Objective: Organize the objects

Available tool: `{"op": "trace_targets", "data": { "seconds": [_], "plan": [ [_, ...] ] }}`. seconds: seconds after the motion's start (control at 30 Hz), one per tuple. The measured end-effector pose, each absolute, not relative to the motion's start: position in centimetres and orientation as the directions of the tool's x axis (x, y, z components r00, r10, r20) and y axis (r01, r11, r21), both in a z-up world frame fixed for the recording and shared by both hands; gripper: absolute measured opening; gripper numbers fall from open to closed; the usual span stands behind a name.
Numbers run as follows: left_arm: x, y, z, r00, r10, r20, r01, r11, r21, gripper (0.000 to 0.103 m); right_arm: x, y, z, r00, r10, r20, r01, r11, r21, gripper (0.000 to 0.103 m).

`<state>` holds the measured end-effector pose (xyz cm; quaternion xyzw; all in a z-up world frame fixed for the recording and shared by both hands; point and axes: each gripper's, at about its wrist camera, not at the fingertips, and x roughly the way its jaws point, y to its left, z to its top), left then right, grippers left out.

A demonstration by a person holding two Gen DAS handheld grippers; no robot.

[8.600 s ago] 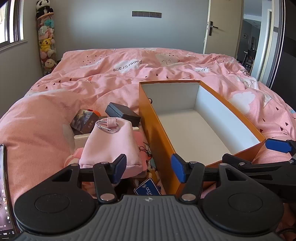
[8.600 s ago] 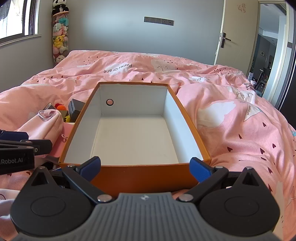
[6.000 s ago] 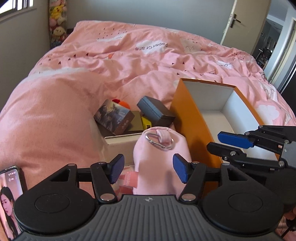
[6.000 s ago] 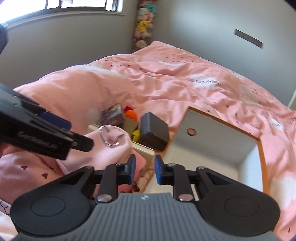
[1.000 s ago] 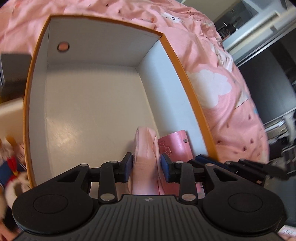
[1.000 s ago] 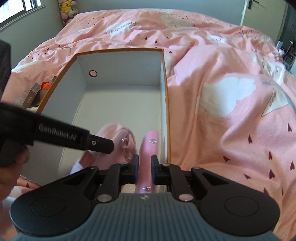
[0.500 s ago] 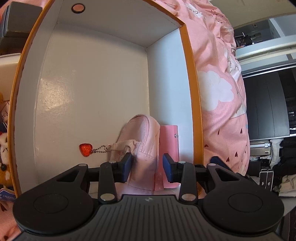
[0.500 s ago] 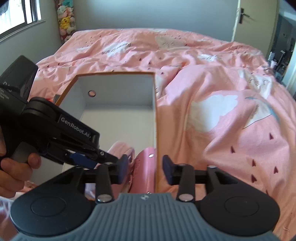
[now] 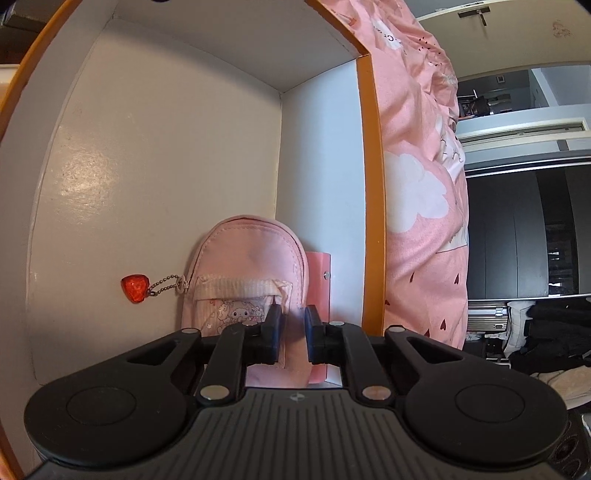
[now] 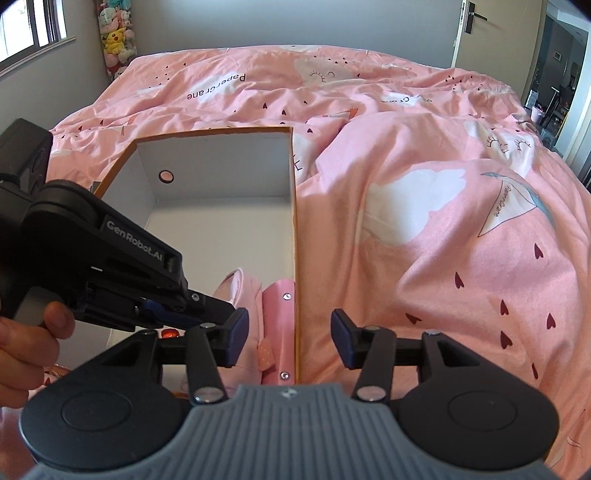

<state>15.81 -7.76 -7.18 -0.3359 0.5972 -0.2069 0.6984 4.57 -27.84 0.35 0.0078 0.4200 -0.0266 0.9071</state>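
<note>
An orange box with a white inside [image 9: 370,155] [image 10: 293,236] lies on the bed. A small pink backpack pouch [image 9: 251,258] [image 10: 243,291] with a red heart charm [image 9: 135,289] lies in its near right corner. A flat pink wallet [image 9: 318,277] [image 10: 280,314] stands between the pouch and the box's right wall. My left gripper [image 9: 293,332] reaches down into the box and is shut on the pouch's edge. My right gripper [image 10: 290,338] is open and empty above the box's near right corner, over the wallet.
The pink duvet [image 10: 424,206] surrounds the box. A dark box corner [image 9: 14,18] shows left of the orange box. Plush toys [image 10: 116,37] hang in the far left corner. A door [image 10: 476,33] stands at the back right.
My right gripper has let go of the wallet, opened wide and drawn back. My left gripper has lowered the pouch flat onto the box floor and narrowed its jaws.
</note>
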Motion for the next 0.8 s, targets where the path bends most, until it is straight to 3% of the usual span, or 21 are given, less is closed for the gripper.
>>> {"op": "trace_targets", "data": {
  "seconds": [0.1, 0.33, 0.47, 0.6, 0.8],
  "plan": [
    [15.5, -7.7, -6.4, 0.221, -0.669, -0.710, -0.071, 0.715, -0.696, 0.023, 4.6, -27.6, 0.3, 0.647, -0.047, -0.761, 0.052, 0.998, -0.018, 0.064],
    [14.8, -7.5, -5.0, 0.245, -0.570, -0.784, 0.017, 0.811, -0.584, 0.030, 4.4, -27.4, 0.2, 0.642, -0.057, -0.764, 0.054, 0.998, -0.028, 0.065],
    [14.9, -7.0, -5.1, 0.243, -0.581, -0.777, -0.002, 0.800, -0.600, 0.042, 4.4, -27.3, 0.2, 0.642, -0.052, -0.765, 0.052, 0.998, -0.025, 0.065],
    [15.0, -7.0, -4.9, 0.249, -0.589, -0.769, -0.017, 0.791, -0.612, 0.063, 4.5, -27.2, 0.1, 0.641, -0.052, -0.766, 0.049, 0.998, -0.026, 0.065],
    [14.8, -8.3, -4.3, 0.282, -0.450, -0.848, 0.031, 0.887, -0.461, 0.064, 4.7, -27.0, -0.4, 0.623, -0.045, -0.781, 0.038, 0.999, -0.028, 0.066]
  ]
}}
